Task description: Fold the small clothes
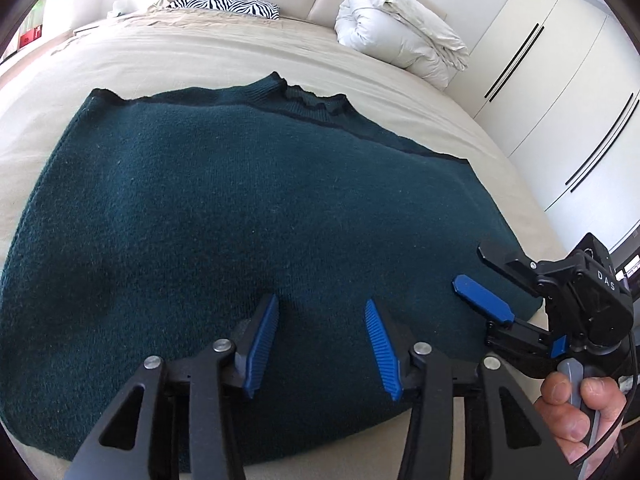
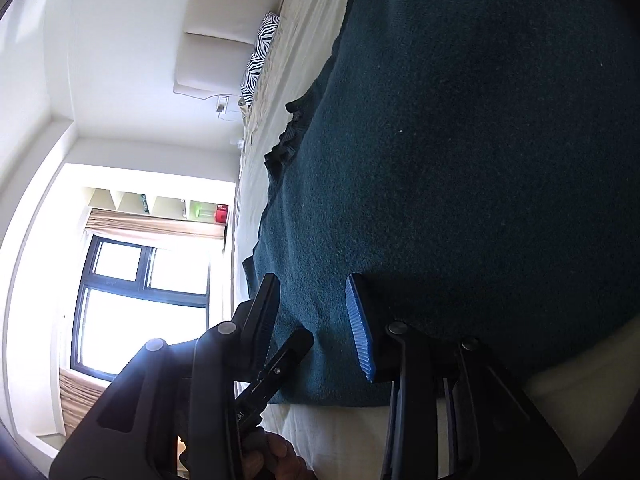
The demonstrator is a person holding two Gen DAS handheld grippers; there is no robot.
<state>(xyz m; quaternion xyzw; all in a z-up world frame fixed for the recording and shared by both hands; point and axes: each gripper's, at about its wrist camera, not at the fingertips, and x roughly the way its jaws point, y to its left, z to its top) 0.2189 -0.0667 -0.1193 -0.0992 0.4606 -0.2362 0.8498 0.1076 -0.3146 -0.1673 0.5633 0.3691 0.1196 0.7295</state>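
left wrist: both claws gape over green sweater (image 1: pixel 240 208).

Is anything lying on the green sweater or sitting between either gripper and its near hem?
Nothing visible does. The green sweater lies flat on the bed with nothing on top. The left gripper and right gripper are both open at the near hem; the rolled duvet and zebra pillow sit far beyond it.
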